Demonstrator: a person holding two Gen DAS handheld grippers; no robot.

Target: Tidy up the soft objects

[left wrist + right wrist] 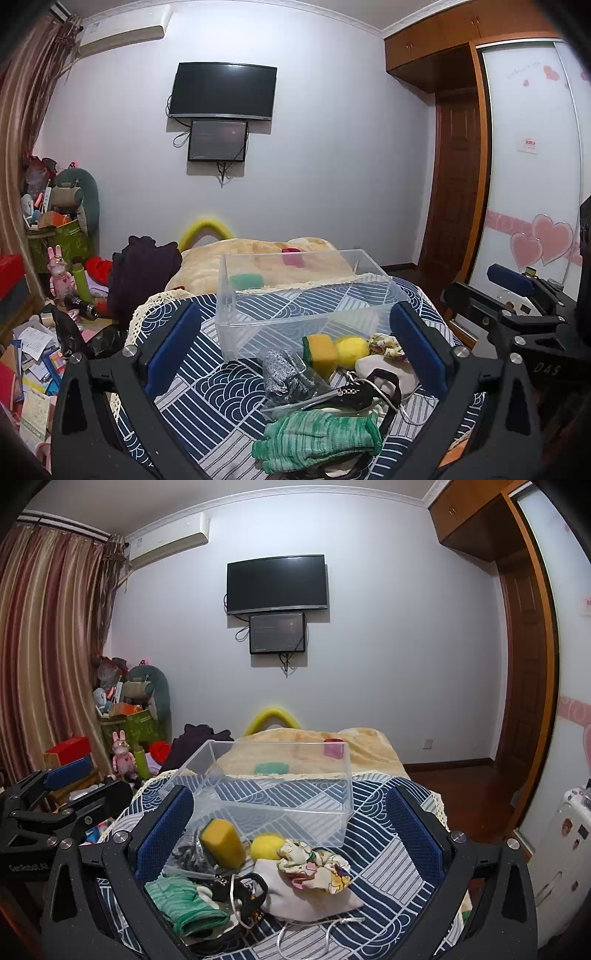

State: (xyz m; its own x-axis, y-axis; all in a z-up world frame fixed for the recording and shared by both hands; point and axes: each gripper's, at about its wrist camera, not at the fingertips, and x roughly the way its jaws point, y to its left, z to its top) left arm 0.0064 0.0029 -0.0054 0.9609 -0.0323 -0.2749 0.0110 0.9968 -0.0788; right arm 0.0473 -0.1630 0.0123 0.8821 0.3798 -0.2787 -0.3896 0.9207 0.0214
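We held the left gripper (295,343) and the right gripper (290,827) above a table with a blue and white patterned cloth (384,853); the jaws of both stood wide apart and held nothing. A clear rigid plastic box (295,291), rectangular with thin walls, stood on the cloth. Just in front of it lay the soft things in a loose heap: a yellow sponge block (223,842) with a green scouring side, a round fuzzy yellow ball (264,845), a crumpled floral scrunchie (317,864) on a white cloth pouch (299,897), knitted green gloves (317,439) and a grey mesh piece (284,373) in transparent wrap.
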